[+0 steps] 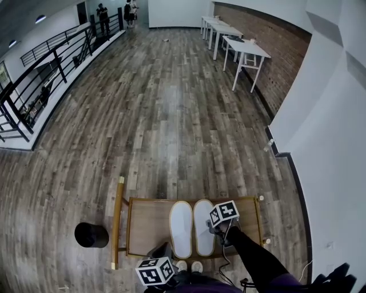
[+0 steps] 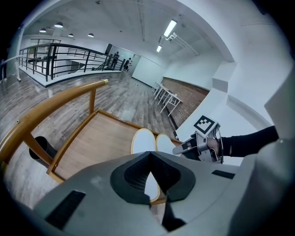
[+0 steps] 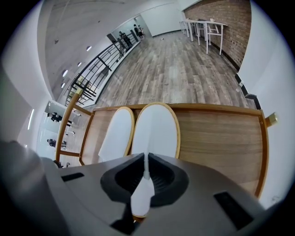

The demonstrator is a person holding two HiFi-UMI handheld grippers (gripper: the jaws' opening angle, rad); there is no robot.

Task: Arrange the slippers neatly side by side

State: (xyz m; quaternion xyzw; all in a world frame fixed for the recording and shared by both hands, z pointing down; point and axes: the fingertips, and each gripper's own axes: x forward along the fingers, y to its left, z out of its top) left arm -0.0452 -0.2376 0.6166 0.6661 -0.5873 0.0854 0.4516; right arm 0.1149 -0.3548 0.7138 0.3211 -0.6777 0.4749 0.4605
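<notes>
Hidden parts: the near end of the right slipper (image 3: pixel 156 131) lies behind the right gripper (image 3: pixel 146 156); the left gripper (image 2: pixel 150 154) masks the near half of the left slipper (image 2: pixel 143 140). The people (image 1: pixel 103 16) at the far railing are too small to tell apart.

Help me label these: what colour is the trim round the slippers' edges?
Tan-yellow, around white slippers; the right gripper view shows it best.

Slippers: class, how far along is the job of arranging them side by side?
Done: the left slipper and right slipper lie side by side on the wooden tray. In hand: the right gripper is shut on the right slipper's edge. Remaining: probably just release it; the left gripper is shut, empty.
</notes>
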